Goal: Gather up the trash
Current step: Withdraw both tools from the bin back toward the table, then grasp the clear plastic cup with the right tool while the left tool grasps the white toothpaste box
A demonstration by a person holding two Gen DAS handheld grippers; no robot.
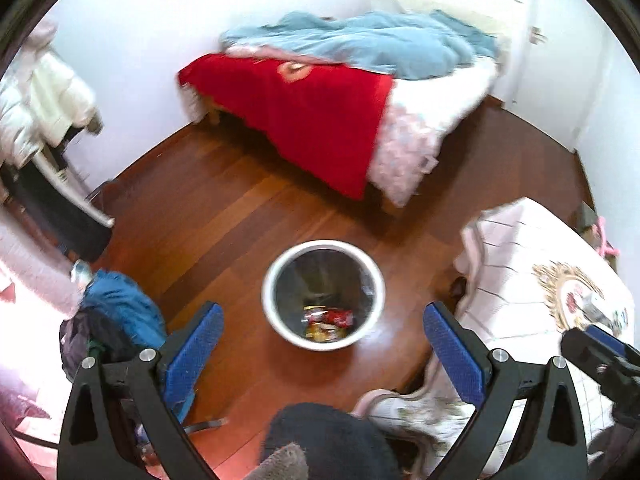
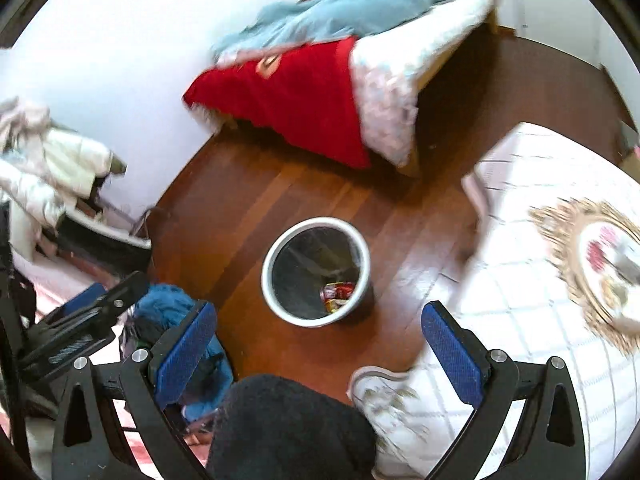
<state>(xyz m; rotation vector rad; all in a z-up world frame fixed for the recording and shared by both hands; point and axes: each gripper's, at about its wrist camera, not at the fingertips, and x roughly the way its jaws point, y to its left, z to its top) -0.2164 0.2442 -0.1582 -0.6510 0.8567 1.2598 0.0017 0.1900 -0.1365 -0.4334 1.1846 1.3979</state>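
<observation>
Left wrist view looks down on a white bin [image 1: 323, 294] standing on the wood floor [image 1: 224, 216], with red and yellow wrappers [image 1: 326, 322] (print unreadable) at its bottom. A bed [image 1: 320, 92] lies beyond, a white quilt [image 1: 532, 280] to the right, blue clothes [image 1: 120, 312] to the left. Both the left gripper [image 1: 324, 344] and right gripper [image 2: 320, 344] hover above with jaws spread wide, holding nothing.

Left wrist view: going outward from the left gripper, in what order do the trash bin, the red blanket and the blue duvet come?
From the left gripper, open and empty:
1. Trash bin, on the floor just ahead of the fingers, wrappers in its bottom.
2. Red blanket, beyond the bin, draped over the bed's near end.
3. Blue duvet, farthest, heaped on the bed by the wall.
</observation>
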